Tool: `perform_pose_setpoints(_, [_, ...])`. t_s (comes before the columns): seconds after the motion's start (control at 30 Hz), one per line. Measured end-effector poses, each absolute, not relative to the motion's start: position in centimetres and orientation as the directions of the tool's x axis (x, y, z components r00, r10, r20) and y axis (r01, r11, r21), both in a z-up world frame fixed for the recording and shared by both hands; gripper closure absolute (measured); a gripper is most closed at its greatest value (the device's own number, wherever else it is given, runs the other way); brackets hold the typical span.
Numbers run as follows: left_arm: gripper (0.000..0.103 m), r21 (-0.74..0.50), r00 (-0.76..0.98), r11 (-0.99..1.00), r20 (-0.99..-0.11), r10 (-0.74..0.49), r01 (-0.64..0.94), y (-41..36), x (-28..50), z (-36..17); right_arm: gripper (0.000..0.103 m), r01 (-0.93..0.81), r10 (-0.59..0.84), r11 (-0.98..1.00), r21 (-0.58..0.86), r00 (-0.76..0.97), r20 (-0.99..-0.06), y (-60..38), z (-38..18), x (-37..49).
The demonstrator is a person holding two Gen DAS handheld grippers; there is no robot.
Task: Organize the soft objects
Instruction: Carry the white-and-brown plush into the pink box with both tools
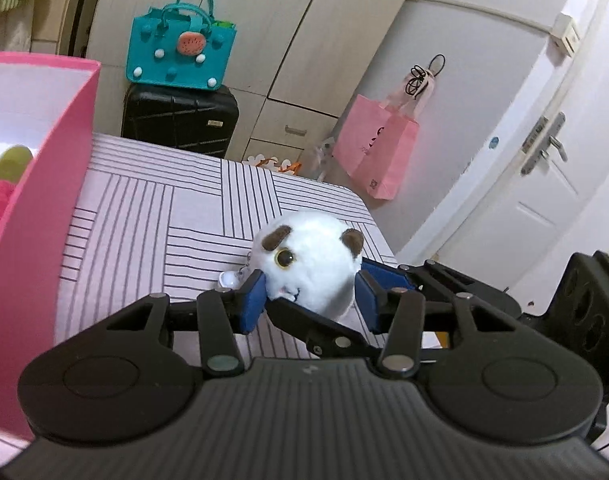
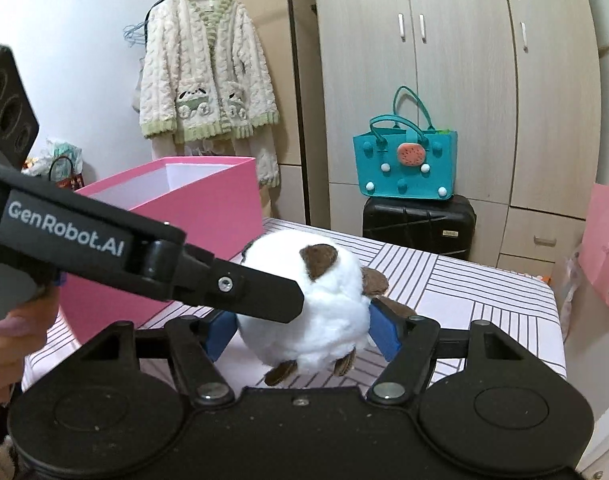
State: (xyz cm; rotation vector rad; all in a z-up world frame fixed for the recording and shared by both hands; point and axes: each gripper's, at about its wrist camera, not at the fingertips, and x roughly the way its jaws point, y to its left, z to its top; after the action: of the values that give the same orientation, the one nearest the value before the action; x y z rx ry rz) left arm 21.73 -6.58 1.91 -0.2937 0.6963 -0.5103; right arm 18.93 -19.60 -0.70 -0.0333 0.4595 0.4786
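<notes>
Left wrist view: left gripper [image 1: 310,298] has its blue pads [image 1: 253,294] pressed on both sides of a round white plush toy [image 1: 308,256] with brown ears and a big eye, jaws partly closed, toy pinched and held over the striped table [image 1: 164,208]. A small keychain charm [image 1: 230,279] hangs off the toy's left side. Pink box [image 1: 44,184] stands at the left edge, open top, with a green and a pink soft thing inside, blurred. Right wrist view: right gripper [image 2: 304,334] is set fairly wide around the same plush toy [image 2: 320,312] from behind, blue pads [image 2: 384,334] touching the fur on both sides, brown feet hanging below. One black finger of the left gripper [image 2: 260,294] crosses in from the left against the toy. A hand [image 2: 12,340] shows at lower left. Pink box [image 2: 208,204] sits on the table [image 2: 484,300] behind and left of the toy. Teal bag [image 2: 404,160] on a black suitcase [image 2: 420,224] stands by the wardrobe.
</notes>
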Motion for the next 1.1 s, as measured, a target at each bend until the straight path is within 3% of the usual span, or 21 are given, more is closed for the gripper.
perform_pose_setpoints(0.33, [0.056,-0.287,0.662,0.853,-0.539,-0.52,0.437,-5.0,18.3,5.7,0.03,-0.486,0.439,0.874,0.017,0.772,-0.46,-17.4,2.7,15.7])
perform_pose_setpoints(0.63, [0.055,-0.239,0.669,0.817,-0.478,-0.569,0.525,-0.4,15.3,11.2,0.029,-0.567,0.502,0.824,-0.004,0.733,-0.459,-14.3,6.7,13.4])
perform_pose_setpoints(1.1, [0.055,-0.176,0.742,0.865,-0.452,-0.495,0.469,7.6,12.5,16.8,0.036,-0.679,0.623,0.734,0.023,0.661,-0.418,-7.5,11.5,14.8])
